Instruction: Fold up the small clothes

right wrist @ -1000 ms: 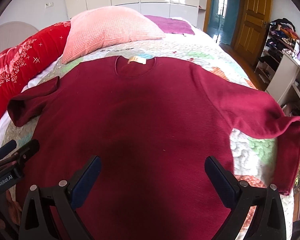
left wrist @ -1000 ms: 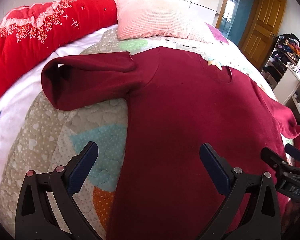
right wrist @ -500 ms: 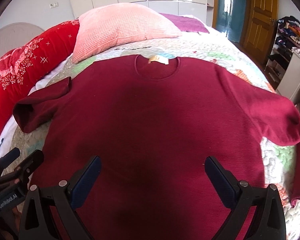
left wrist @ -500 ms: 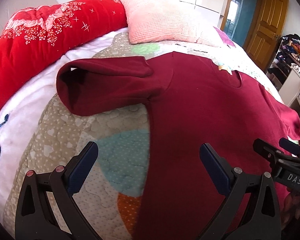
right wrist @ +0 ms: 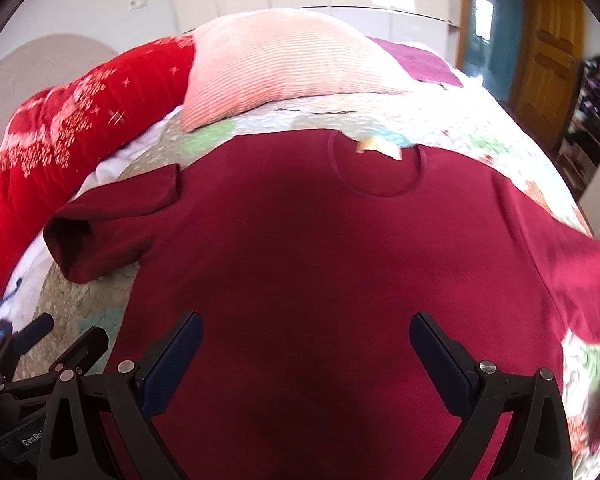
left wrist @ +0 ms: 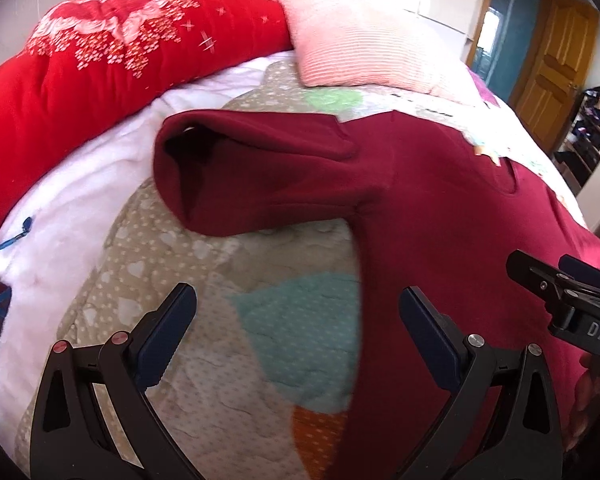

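A dark red sweater [right wrist: 320,248] lies flat on the bed, neck with a tan label [right wrist: 378,146] at the far side. Its left sleeve [left wrist: 260,172] is folded back on itself, cuff pointing toward the body. The right sleeve [right wrist: 580,276] runs off to the right bed edge. My left gripper [left wrist: 296,312] is open and empty, above the quilt beside the sweater's left edge. My right gripper [right wrist: 306,336] is open and empty over the sweater's lower body. The right gripper also shows in the left wrist view [left wrist: 556,284], and the left one in the right wrist view [right wrist: 60,344].
A patchwork quilt [left wrist: 204,276] covers the bed. A red flowered duvet [left wrist: 80,72] lies rolled along the left. A pink pillow [right wrist: 284,76] sits at the head. A wooden door [left wrist: 556,68] and cluttered shelves [left wrist: 596,120] stand to the right.
Both grippers have shifted left: the folded left sleeve now sits nearer the middle of the left wrist view, and the right sleeve slides toward the right edge. Both stay open.
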`<control>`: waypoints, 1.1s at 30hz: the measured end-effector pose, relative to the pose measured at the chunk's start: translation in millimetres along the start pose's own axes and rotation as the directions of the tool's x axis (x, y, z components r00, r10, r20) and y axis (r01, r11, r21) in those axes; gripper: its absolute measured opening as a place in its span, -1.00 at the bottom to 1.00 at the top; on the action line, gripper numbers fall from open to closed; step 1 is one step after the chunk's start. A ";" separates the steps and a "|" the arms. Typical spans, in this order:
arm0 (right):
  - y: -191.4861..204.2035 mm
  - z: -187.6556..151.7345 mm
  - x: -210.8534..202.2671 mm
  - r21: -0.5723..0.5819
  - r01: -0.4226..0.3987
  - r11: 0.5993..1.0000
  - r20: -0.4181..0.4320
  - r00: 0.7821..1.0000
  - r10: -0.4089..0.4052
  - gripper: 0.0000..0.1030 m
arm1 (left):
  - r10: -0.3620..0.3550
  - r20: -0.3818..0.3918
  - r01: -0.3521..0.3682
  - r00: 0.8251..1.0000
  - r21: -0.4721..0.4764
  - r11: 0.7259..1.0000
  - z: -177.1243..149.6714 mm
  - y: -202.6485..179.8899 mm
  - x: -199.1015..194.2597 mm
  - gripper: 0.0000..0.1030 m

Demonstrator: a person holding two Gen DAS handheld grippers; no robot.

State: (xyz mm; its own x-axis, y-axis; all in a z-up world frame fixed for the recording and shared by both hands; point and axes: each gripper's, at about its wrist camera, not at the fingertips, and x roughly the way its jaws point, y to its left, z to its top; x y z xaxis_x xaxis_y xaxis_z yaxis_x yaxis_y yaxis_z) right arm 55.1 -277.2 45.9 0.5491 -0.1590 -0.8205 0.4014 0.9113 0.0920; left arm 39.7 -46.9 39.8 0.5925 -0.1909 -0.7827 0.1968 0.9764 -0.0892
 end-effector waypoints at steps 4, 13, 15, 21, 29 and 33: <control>13.1 -0.1 8.3 -0.012 -0.019 1.000 -0.013 1.000 0.019 0.99 | -0.014 -0.021 0.014 1.000 -0.022 1.000 0.0 5.5 4.2 0.98; 26.0 7.8 10.1 -0.035 -0.035 0.999 -0.005 0.999 0.035 0.99 | 0.008 -0.016 -0.009 1.000 -0.026 1.000 1.5 12.9 5.6 0.96; 28.9 11.6 9.6 -0.045 -0.045 0.998 0.002 0.999 0.045 0.99 | 0.014 -0.019 -0.015 1.000 -0.033 0.999 2.1 15.9 6.9 0.96; 42.3 25.9 20.0 -0.099 -0.073 0.992 0.005 0.997 0.073 0.84 | 0.104 0.014 -0.103 0.994 -0.063 0.993 3.6 29.9 3.6 0.96; 75.6 73.9 62.2 -0.083 -0.253 0.964 -0.023 0.968 0.252 0.45 | 0.077 -0.011 -0.078 0.997 -0.156 0.985 6.8 51.6 7.8 0.96; 88.4 95.6 99.2 -0.022 -0.271 0.962 -0.061 0.961 0.269 0.45 | 0.071 -0.023 -0.074 0.997 -0.159 0.984 6.9 53.3 11.6 0.96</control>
State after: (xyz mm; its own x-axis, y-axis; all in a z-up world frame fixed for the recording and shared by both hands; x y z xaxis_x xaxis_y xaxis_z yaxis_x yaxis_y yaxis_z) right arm 215.1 -248.8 26.6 0.5913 0.1153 -0.7981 0.2219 0.9283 0.2984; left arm 62.5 2.2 30.2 0.5869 -0.1188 -0.8009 0.0256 0.9914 -0.1283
